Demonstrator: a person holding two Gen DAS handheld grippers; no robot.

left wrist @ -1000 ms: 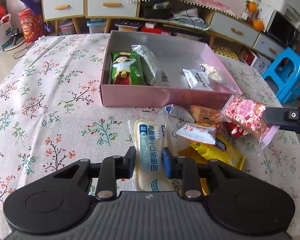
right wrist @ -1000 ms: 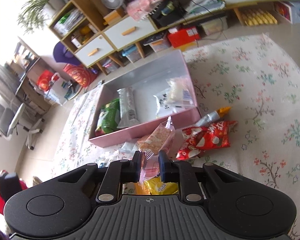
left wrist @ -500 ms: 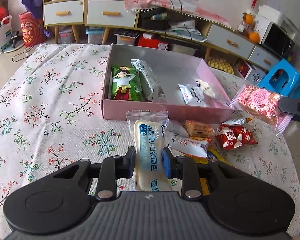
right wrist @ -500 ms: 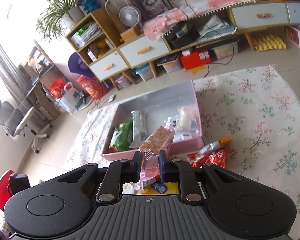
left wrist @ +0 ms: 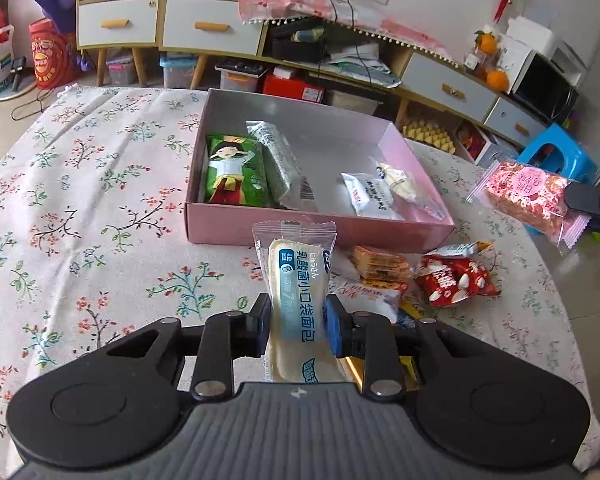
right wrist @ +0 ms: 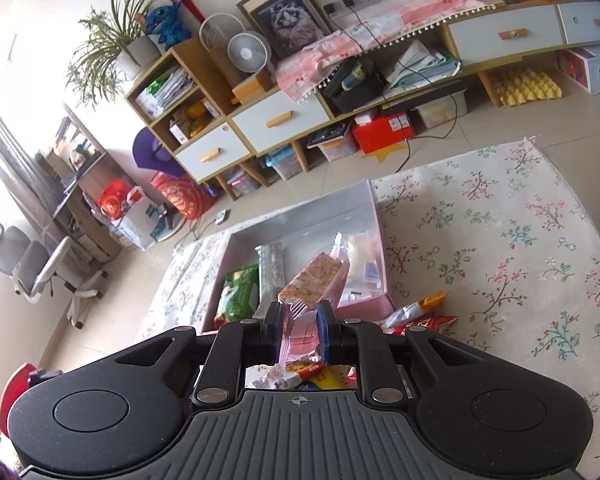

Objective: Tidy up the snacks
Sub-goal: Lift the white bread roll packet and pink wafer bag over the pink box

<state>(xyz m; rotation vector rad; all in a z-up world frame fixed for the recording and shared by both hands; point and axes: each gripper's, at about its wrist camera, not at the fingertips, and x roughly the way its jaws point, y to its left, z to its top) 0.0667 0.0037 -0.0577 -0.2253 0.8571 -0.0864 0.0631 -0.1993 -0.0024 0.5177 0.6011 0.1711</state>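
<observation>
Both tongs kept grip; right tongs (right wrist: 299,322) lifted pink snack pkt (right wrist: 316,276) higher.

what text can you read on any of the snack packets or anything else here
"乳酸菌小口袋面包" on the bread packet in the left gripper.
Pink packet in the right gripper: round label, too blurred.
White packet in the pink box: too small.
Red packet: unreadable.

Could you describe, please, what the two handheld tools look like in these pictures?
Both look alike. The left tool has a matte black body with a ribbed grey centre panel bearing a small crosshair mark, two round raised discs at the sides, and black link arms with silver rivets. One pad looks black, the other blue. The right tool shows the same build and pad colours. No cables or sleeves are visible.
</observation>
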